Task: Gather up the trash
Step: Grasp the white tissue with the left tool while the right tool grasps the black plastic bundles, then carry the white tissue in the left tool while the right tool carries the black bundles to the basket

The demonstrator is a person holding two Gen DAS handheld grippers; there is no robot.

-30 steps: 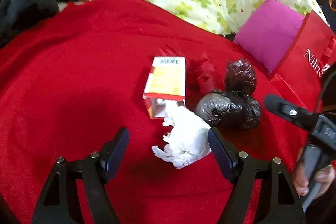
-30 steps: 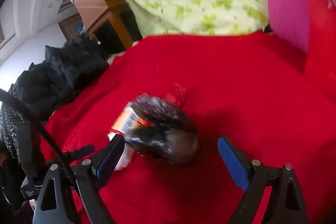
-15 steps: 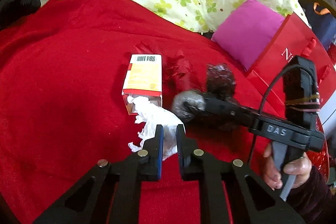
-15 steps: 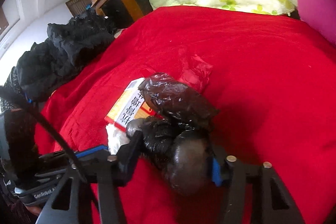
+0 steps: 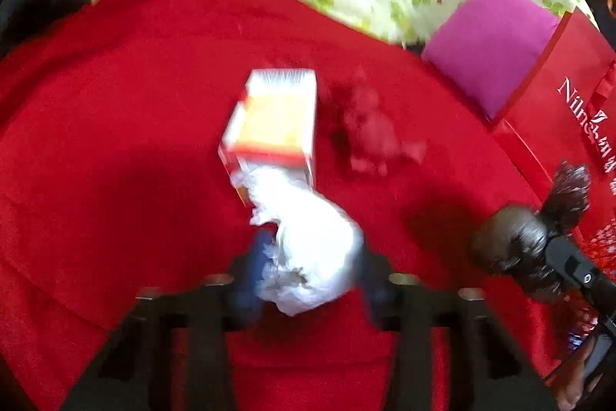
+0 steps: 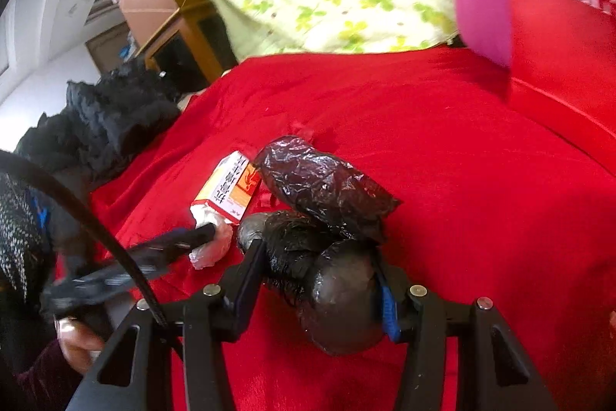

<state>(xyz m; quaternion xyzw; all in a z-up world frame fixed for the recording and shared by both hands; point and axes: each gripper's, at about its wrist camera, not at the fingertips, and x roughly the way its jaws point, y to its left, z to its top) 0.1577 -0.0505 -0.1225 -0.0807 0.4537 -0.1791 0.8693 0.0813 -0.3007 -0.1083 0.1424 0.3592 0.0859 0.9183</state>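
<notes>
a: what was held nearest?
b: a white tissue wad (image 5: 308, 249) lay between the left gripper (image 5: 308, 276)'s fingers as they were opening; the black bag bundle (image 6: 331, 257) was clamped by the right gripper (image 6: 319, 280).
a: and beyond?
b: a carton (image 5: 275, 118) was left on the red blanket (image 5: 115, 103). the red bag (image 5: 569, 110) was judged the next stop.

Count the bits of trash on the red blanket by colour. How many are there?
White: 1, the crumpled tissue
Black: 1, the knotted plastic bag
Orange and white: 1, the small box
Red: 1, the crumpled wrapper
Total: 4
</notes>
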